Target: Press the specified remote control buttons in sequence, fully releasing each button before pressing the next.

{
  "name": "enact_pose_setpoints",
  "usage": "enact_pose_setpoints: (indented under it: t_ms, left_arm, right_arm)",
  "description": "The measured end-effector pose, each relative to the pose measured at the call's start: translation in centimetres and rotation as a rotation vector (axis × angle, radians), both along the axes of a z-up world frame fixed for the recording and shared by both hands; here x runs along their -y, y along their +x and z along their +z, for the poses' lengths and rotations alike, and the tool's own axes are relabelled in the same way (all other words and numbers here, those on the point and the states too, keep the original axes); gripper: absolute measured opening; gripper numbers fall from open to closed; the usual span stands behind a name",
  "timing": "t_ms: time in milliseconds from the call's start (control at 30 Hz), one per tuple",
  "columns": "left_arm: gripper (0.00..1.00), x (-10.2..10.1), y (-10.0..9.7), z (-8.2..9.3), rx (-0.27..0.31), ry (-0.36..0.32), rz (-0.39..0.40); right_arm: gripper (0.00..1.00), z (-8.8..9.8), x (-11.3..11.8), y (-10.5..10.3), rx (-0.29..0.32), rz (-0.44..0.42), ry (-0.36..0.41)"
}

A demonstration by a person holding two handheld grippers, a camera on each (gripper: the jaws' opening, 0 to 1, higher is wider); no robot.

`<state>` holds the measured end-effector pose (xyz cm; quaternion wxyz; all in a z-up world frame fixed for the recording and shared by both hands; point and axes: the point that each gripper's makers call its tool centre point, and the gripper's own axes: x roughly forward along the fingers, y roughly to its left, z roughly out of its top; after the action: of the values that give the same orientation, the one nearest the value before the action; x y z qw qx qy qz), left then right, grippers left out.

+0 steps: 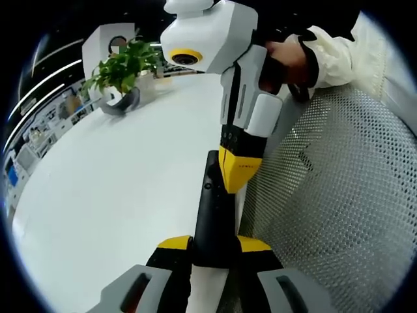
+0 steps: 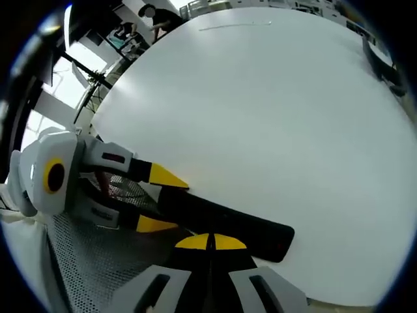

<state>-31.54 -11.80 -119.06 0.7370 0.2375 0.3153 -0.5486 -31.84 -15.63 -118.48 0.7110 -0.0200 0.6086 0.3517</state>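
The remote control (image 1: 213, 215), black and slim, is held at the worktop's (image 1: 117, 195) edge, beside a white mesh surface (image 1: 339, 195). In the left gripper view its near end is clamped between the yellow-tipped jaws of the left gripper (image 1: 214, 244), which are closed on it. Its buttons are too small and dark to be made out, apart from one faint mark on its upper part.

The right gripper (image 1: 238, 177) is seen coming down from above, its yellow tips brought together against the remote's side near its far end. Whether a button is touched cannot be told, as the contact point is hidden. A hand (image 1: 287, 62) in a pale sleeve is seen on that gripper's handle, partly cut off.

In the right gripper view the jaws of the right gripper (image 2: 210, 242) are closed, tip to tip, with nothing between them, over the remote.

A potted plant (image 1: 124, 72) is noted at the far edge of the white round worktop. The room behind is blurred; shelving is hard to resolve.
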Motion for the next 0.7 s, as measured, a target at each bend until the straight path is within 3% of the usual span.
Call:
enact_pose_setpoints:
  t_ms: [100, 233, 400, 500, 633, 700]
  left_arm:
    - [0.25, 0.1, -0.1, 0.0, 0.006, 0.002, -0.01]
    - [0.24, 0.4, -0.2, 0.0, 0.007, -0.003, -0.012]
    - [0.24, 0.9, -0.2, 0.0, 0.019, -0.007, -0.024]
    - [0.25, 0.9, -0.3, 0.0, 0.021, -0.01, -0.026]
    - [0.25, 0.9, -0.3, 0.0, 0.023, -0.012, -0.025]
    - [0.25, 0.9, -0.3, 0.0, 0.026, -0.012, -0.027]
  right_arm:
    - [0.0, 0.0, -0.1, 0.0, 0.018, 0.025, -0.017]
    - [0.0, 0.3, -0.6, 0.2, 0.035, 0.034, 0.014]
    - [0.0, 0.9, -0.7, 1.0, 0.064, -0.001, 0.062]
    - [0.0, 0.8, -0.8, 1.1, 0.047, -0.017, 0.08]
    - [0.0, 0.2, -0.7, 0.7, 0.052, 0.022, 0.022]
    - [0.0, 0.4, -0.8, 0.7, 0.054, 0.024, 0.032]
